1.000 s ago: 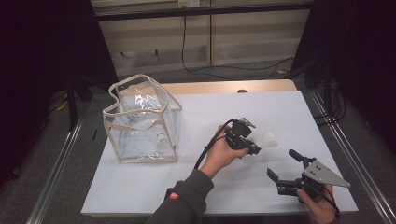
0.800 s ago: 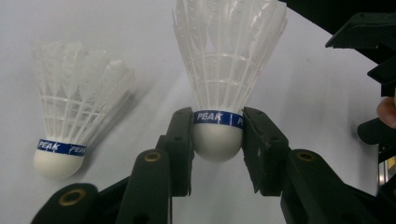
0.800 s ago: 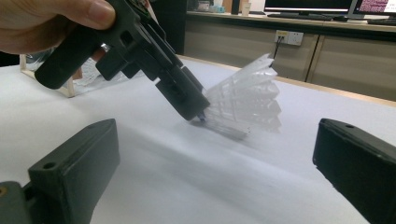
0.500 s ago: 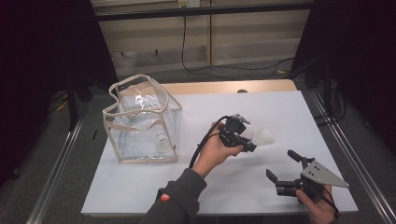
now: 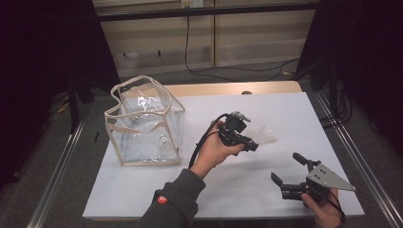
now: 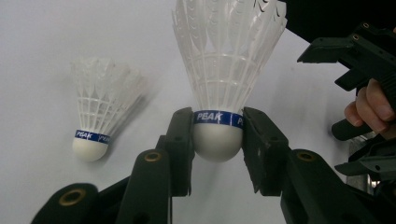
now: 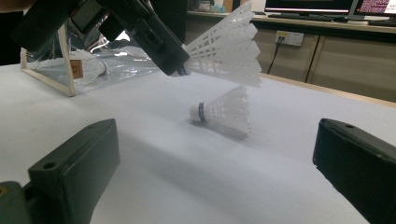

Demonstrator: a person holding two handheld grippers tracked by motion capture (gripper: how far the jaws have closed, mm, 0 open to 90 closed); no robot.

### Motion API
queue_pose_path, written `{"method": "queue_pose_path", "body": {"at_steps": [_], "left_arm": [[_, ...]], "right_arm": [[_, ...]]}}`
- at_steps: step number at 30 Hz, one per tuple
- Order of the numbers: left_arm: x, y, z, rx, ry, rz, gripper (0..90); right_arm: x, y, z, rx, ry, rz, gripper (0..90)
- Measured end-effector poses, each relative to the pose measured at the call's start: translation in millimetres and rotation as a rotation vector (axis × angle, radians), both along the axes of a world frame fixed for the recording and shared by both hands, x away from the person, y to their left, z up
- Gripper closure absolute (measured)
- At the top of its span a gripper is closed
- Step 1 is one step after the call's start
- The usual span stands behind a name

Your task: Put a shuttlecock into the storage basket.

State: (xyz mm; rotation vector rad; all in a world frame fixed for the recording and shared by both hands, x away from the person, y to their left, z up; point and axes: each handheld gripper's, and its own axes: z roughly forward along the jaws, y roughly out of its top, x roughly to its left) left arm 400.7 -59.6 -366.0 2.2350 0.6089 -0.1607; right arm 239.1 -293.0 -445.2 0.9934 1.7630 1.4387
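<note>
My left gripper (image 5: 253,144) is shut on the cork base of a white feather shuttlecock (image 6: 218,138), which it holds just above the white table (image 5: 142,190); the feathers (image 7: 224,46) point away from the jaws. A second shuttlecock (image 6: 99,116) with the same blue band lies on its side on the table close by, and the right gripper view has it (image 7: 223,112) straight ahead. My right gripper (image 5: 290,168) hovers near the front right corner, open with nothing between its fingers.
A clear plastic bag (image 5: 142,126) with a beige trimmed rim stands open on the left of the table. A pale feathery shape (image 7: 91,66) shows through its wall. Metal rails run along both sides of the table.
My left gripper has drifted slightly left and away from me with the shuttlecock still in its jaws. The right gripper has hardly moved.
</note>
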Motion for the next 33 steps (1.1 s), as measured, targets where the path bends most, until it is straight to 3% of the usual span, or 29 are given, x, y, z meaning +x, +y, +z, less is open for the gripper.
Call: {"method": "queue_pose_path", "body": {"at_steps": [33], "left_arm": [[9.1, 27.1, 17.6, 0.001, 0.003, 0.036, 64.9]], "right_arm": [[-1.7, -0.6, 0.3, -0.003, -0.003, 0.0, 0.5]]}}
